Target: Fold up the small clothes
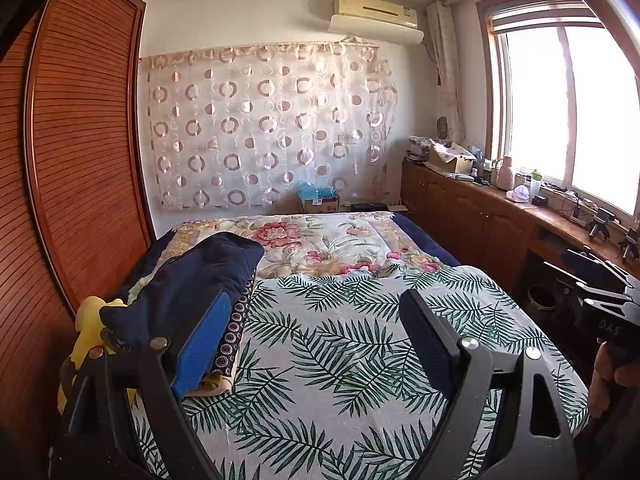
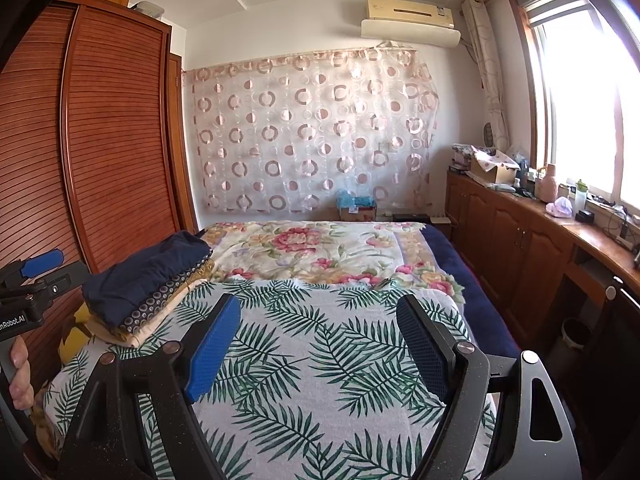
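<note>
With both the left claw (image 1: 316, 344) and right claw (image 2: 320, 344) wide open and empty over the palm-leaf bedspread (image 2: 320, 360), reach left to the stack of folded clothes (image 2: 148, 284) squarely, disturbing nothing.

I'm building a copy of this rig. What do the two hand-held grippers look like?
Both are black frames with silver pivot pins. The left hand-held gripper and the right hand-held gripper each have textured blue finger pads. White lettering marks their sides.
</note>
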`<state>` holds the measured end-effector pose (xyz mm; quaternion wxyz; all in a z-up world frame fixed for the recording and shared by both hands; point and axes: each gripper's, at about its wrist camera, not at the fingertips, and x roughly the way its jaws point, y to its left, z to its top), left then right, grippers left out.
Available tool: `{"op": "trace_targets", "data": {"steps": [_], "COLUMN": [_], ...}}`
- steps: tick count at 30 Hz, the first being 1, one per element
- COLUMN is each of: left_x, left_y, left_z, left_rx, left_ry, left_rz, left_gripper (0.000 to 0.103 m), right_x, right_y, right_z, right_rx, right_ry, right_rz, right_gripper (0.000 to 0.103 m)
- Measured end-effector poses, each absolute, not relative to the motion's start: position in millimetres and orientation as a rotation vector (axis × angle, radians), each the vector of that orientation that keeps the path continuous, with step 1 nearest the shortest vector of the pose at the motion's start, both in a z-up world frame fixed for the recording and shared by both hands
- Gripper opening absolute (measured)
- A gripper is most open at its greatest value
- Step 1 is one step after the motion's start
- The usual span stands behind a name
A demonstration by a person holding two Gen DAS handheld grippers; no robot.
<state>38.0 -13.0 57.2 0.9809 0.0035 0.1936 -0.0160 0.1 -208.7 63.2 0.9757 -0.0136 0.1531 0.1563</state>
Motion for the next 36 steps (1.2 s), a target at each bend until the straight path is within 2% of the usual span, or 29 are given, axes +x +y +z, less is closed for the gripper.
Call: {"op": "trace_targets", "data": {"steps": [36], "left_x": [34.5], "left_y": [-11.9], "left_z": [59.2], "left_rx": [0.008], "left_ry": [0.382], "left_rz": [-0.032], "left_gripper": [0.087], "right_x": [0.3], "right_y": [-208.6], "right_z": [63.1], "right_rx": [-0.024], "right_ry": [0.303], "right_rz": [0.312], "right_gripper": [0.082]}}
